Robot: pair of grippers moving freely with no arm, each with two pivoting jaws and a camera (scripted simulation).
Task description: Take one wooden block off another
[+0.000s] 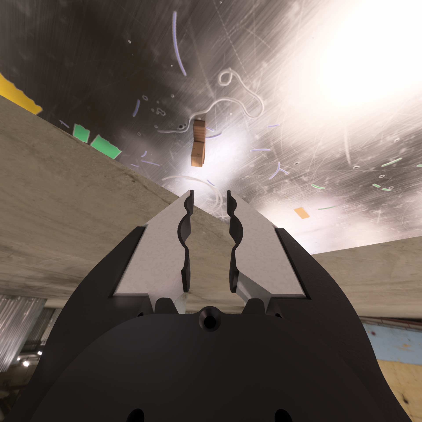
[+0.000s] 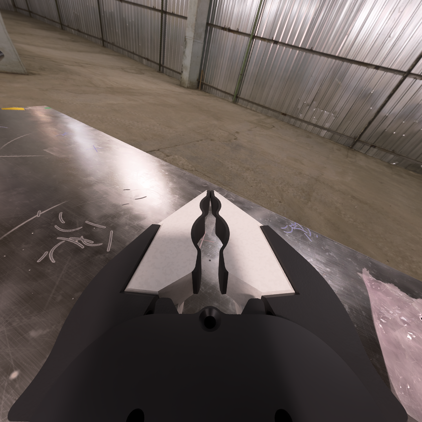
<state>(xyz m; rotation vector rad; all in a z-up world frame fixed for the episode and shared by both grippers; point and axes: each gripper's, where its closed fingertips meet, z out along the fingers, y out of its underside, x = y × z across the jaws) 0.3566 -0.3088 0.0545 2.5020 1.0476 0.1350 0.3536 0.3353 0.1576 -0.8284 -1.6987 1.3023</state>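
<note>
Left gripper (image 1: 210, 194) parted and empty, right gripper (image 2: 210, 194) closed on nothing; two stacked light-brown wooden blocks (image 1: 198, 142) sit far ahead on scratched metal table (image 1: 296, 137), so I'd approach squarely, pinching only one block.

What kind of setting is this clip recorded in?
Most likely a warehouse or industrial shed: corrugated metal walls, a cracked concrete floor, and a scratched, chalk-marked steel worktable bearing two stacked wooden blocks.
</note>
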